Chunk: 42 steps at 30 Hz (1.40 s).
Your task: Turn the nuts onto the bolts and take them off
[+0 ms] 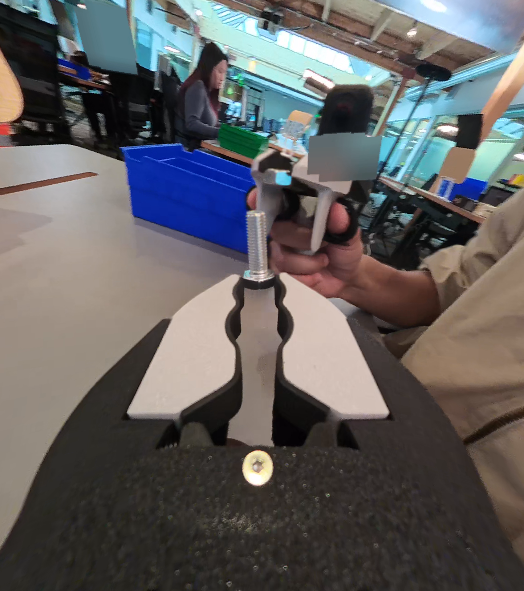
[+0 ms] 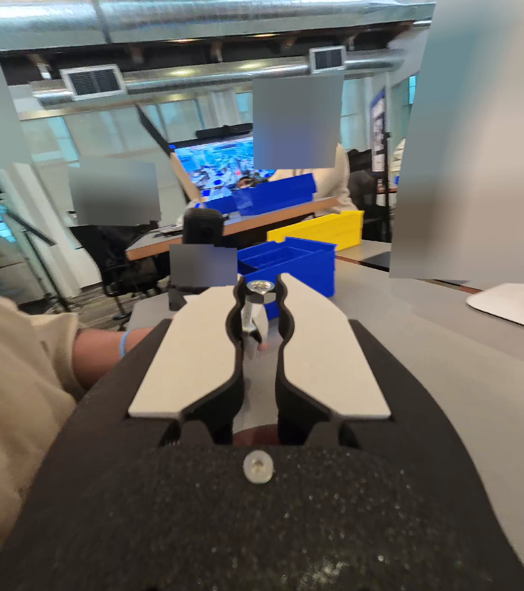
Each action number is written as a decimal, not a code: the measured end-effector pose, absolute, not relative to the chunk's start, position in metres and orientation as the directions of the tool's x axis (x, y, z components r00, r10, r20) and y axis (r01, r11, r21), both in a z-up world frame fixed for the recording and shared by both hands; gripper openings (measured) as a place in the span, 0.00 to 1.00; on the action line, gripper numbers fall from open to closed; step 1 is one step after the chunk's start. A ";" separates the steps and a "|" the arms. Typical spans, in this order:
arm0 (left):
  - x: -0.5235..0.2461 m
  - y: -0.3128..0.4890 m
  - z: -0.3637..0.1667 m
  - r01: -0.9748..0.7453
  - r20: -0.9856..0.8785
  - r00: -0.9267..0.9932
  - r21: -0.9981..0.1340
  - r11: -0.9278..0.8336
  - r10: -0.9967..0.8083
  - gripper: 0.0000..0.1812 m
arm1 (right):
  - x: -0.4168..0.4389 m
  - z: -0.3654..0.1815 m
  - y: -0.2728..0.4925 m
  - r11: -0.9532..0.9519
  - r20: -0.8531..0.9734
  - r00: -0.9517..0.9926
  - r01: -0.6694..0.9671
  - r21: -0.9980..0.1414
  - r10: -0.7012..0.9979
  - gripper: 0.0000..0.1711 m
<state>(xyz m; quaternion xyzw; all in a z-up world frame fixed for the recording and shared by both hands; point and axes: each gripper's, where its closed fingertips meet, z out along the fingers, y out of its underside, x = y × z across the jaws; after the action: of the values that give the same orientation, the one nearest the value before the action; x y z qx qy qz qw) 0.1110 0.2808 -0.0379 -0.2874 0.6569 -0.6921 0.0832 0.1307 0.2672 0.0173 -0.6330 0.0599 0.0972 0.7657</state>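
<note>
My left gripper (image 1: 258,283) is shut on the hex head of a silver bolt (image 1: 256,243), which stands upright with its threaded shank pointing up. My right gripper (image 2: 259,289) is shut on a silver nut (image 2: 259,287). In the left wrist view the right gripper (image 1: 289,192), held in a hand, carries the nut (image 1: 282,181) just above and to the right of the bolt's tip, apart from it. In the right wrist view the bolt (image 2: 247,316) shows below the nut, with the left gripper's fingers (image 2: 262,324) under it.
A grey table (image 1: 62,287) lies below both grippers. A blue bin (image 1: 190,198) stands behind the bolt and shows in the right wrist view too (image 2: 302,265). A yellow bin (image 2: 318,228) is farther back. A white stand base (image 2: 516,307) sits at the right. A person sits at a far desk. The gap from one gripper's tips to the other's is roughly 6 centimeters.
</note>
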 end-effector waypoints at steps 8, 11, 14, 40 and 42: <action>0.087 0.265 -0.026 -0.258 0.288 -0.895 -0.957 -0.133 -0.340 0.10 | 0.101 0.024 0.292 0.141 -0.225 0.924 -0.278 -0.950 0.310 0.10; 0.083 0.263 -0.025 -0.254 0.282 -0.904 -0.959 -0.125 -0.321 0.10 | 0.097 0.020 0.297 0.126 -0.235 0.915 -0.289 -0.949 0.327 0.10; 0.082 0.262 -0.025 -0.250 0.276 -0.906 -0.961 -0.119 -0.322 0.10 | 0.098 0.020 0.297 0.130 -0.243 0.913 -0.298 -0.946 0.327 0.10; 0.088 0.262 -0.022 -0.265 0.310 -0.887 -0.949 -0.170 -0.344 0.10 | 0.096 0.022 0.291 0.198 -0.269 0.902 -0.347 -0.917 0.337 0.10; 0.091 0.263 -0.022 -0.253 0.301 -0.877 -0.952 -0.174 -0.374 0.10 | 0.099 0.022 0.293 0.221 -0.247 0.929 -0.311 -0.924 0.274 0.10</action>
<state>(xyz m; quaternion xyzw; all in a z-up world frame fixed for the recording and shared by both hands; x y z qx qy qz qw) 0.0910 0.2634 -0.0222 -0.2442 0.6414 -0.7261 0.0416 0.0989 0.2927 0.0220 -0.5953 0.0155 0.1874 0.7812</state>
